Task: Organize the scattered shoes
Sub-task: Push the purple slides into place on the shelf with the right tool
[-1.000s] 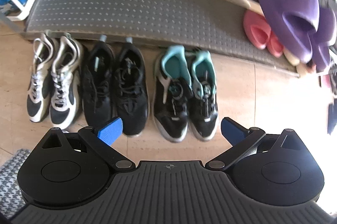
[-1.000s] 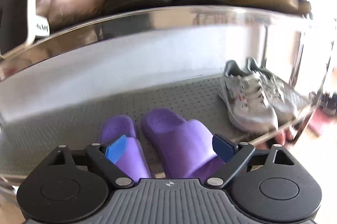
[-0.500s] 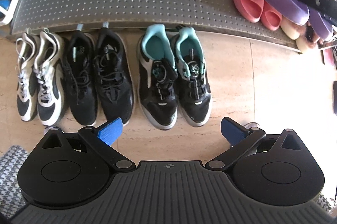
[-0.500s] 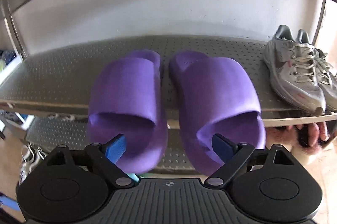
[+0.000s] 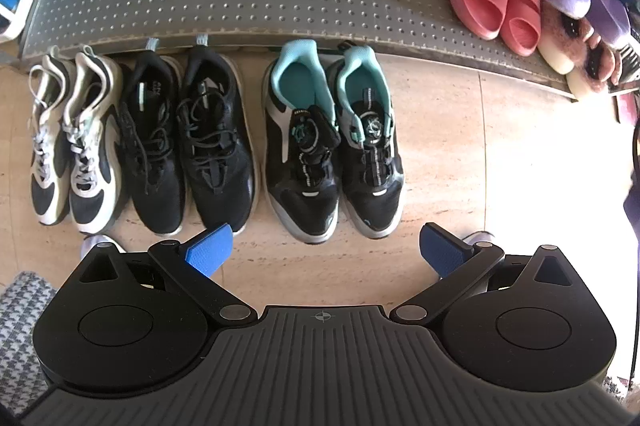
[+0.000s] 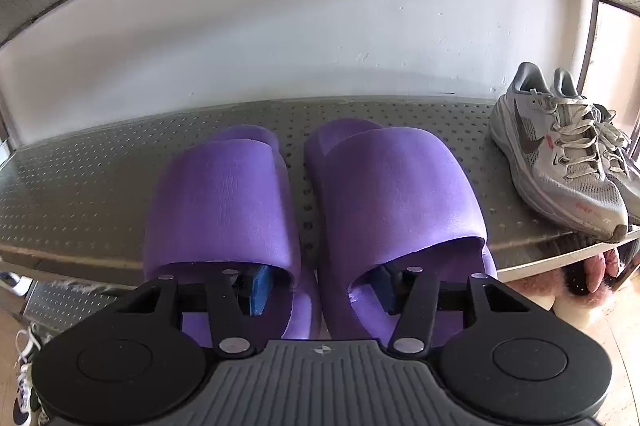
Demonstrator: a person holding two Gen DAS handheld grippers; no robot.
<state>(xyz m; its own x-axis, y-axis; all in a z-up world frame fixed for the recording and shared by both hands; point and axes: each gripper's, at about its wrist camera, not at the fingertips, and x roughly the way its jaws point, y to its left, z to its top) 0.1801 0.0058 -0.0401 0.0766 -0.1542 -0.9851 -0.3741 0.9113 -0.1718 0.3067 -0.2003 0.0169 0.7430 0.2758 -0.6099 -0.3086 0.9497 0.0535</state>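
Purple slippers [image 6: 312, 210] — a pair, side by side, toes toward the camera, lying on the perforated grey metal shelf [image 6: 80, 194] at centre frame of the right wrist view, their front ends overhanging the shelf's front edge. Right tongs [image 6: 322, 290]: one blue pad sits inside the toe opening of each slipper, so the two adjoining inner walls stand between the pads; the jaws have just been closing and now stand about half apart. Pads appear to bear on those inner walls, though the contact itself is partly hidden by the straps.

Grey running shoes [image 6: 560, 162] rest on the same shelf at the right of the frame, well apart from the slippers. A white wall closes the back of the shelf.

Left wrist view, looking down: left tongs [image 5: 324, 250] wide apart with nothing between the pads, above the tan floor [image 5: 440, 146]. Three pairs stand in a row against the front edge of the bottom shelf — white-and-black sneakers [image 5: 72, 142] at left, black sneakers [image 5: 188, 146] next, black-and-teal sneakers [image 5: 336, 154] at centre. Pink slippers [image 5: 496, 2] sit on the bottom shelf at upper right, with the purple slippers overhanging above them at the frame corner
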